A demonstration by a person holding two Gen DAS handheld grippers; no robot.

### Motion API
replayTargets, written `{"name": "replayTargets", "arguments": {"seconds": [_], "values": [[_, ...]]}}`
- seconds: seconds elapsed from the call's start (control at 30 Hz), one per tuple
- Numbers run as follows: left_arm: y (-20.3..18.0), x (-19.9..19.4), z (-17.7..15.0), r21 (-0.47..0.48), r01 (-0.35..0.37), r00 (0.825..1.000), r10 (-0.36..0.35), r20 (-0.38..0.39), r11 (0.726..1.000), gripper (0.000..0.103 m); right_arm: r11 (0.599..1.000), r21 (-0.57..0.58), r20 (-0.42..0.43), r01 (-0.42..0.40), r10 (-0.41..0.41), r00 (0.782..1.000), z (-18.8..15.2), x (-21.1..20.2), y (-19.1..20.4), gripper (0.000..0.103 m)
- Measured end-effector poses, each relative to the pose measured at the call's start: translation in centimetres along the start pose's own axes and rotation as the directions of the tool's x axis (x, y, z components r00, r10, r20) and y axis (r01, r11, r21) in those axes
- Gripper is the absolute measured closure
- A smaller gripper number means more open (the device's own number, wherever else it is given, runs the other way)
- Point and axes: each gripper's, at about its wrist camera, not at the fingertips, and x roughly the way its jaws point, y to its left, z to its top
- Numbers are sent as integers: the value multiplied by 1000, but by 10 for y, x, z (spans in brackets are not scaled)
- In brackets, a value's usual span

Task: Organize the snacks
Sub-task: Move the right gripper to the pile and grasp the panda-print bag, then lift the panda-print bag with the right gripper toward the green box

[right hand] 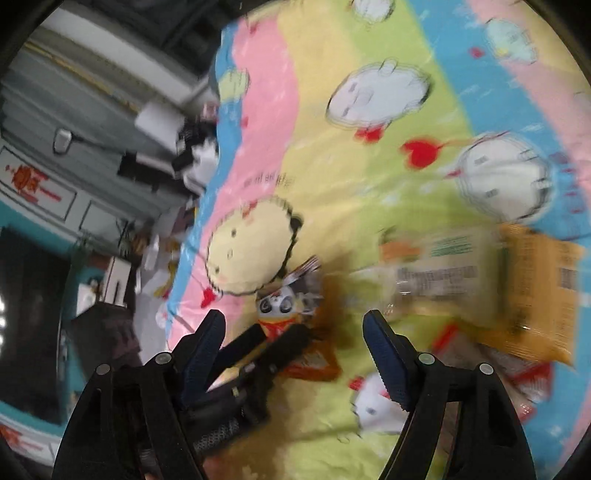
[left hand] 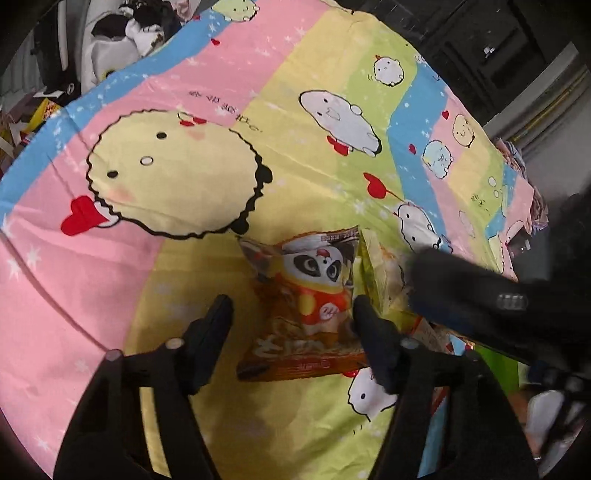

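Note:
An orange snack bag with a panda picture (left hand: 310, 280) lies on the cartoon-printed sheet (left hand: 184, 258). My left gripper (left hand: 291, 306) straddles it, jaws open. The right finger touches the bag's edge, and a strip of sheet shows between the bag and the left finger. A pale yellow packet (left hand: 376, 269) lies right beside the bag. One blurred dark finger (left hand: 447, 284) of my right gripper reaches in over that packet. In the blurred right wrist view, my right gripper (right hand: 293, 315) is open and holds nothing. It hangs above the left gripper (right hand: 275, 341) and the panda bag (right hand: 280, 304).
More snack packs lie to the right: a pale yellow one (right hand: 436, 273), an orange one (right hand: 539, 291) and red-and-white packets (right hand: 517, 380). Black-and-white cloth (left hand: 125, 33) is piled beyond the sheet's far left edge. Cabinets and clutter (right hand: 74, 166) lie past the sheet's edge.

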Motion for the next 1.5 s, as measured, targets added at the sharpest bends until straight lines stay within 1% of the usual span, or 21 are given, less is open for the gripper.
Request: {"name": "replayTargets", "arguments": {"seconds": [0.03,0.07,0.1,0.13,0.17,0.2,0.27,0.33,0.4,0.53,0.63,0.7,0.83,1.0,1.07,1.2,1.3,1.5], "values": [[-1,2,0,0,10,1000,-10,-8,1000,47,1000,-2,-18,2,-2,1000,0,8,1,24],[-1,4,-1,-1,20,999,-20,-27,1000,49,1000,-13,-46,8,-8,999,0,19,3,25],[-2,5,-2,2,25,999,-25,-35,1000,49,1000,-24,-72,14,-16,997,-2,28,5,30],[-3,6,-3,9,30,999,-30,-40,1000,52,999,-33,-92,16,-19,996,-1,34,4,39],[-4,8,-4,22,29,998,-28,-48,999,54,999,-38,-118,10,-14,993,-2,42,4,42],[-7,8,-5,37,11,999,-9,-47,999,55,1000,-30,-130,-6,2,992,-4,46,3,43],[-11,5,-8,58,-4,999,6,-34,998,57,1000,-29,-106,0,-3,994,-9,46,2,45],[-15,1,-12,68,-1,1000,2,-28,998,57,999,-33,-91,-5,2,996,-16,36,3,48],[-26,-9,-21,99,5,1000,-5,-4,995,59,999,-49,-70,3,-6,998,-23,23,5,48],[-49,-23,-42,166,14,1000,-16,11,986,60,998,-62,-22,32,-33,999,-46,-6,5,48],[-71,-28,-60,241,27,999,-32,14,970,61,996,-49,10,68,-68,998,-66,-29,-1,48],[-83,-29,-73,274,51,999,-54,4,961,61,995,-34,26,96,-95,995,-75,-40,-7,48],[-98,-21,-87,309,100,995,-94,-37,946,61,990,14,53,139,-139,989,-92,-57,-23,48],[-110,-11,-101,327,133,990,-108,-93,936,61,983,77,46,165,-169,985,-108,-66,-42,48],[-113,-9,-106,329,136,989,-108,-102,934,60,982,86,42,166,-170,985,-111,-67,-46,48],[-113,1,-110,308,151,983,-110,-148,939,60,978,102,7,183,-185,983,-114,-64,-54,48],[-114,1,-114,316,146,984,-105,-144,937,60,978,117,-2,172,-173,985,-115,-61,-61,48],[-111,3,-114,312,170,980,-127,-151,935,59,976,115,-7,183,-183,983,-116,-60,-61,49]]}}
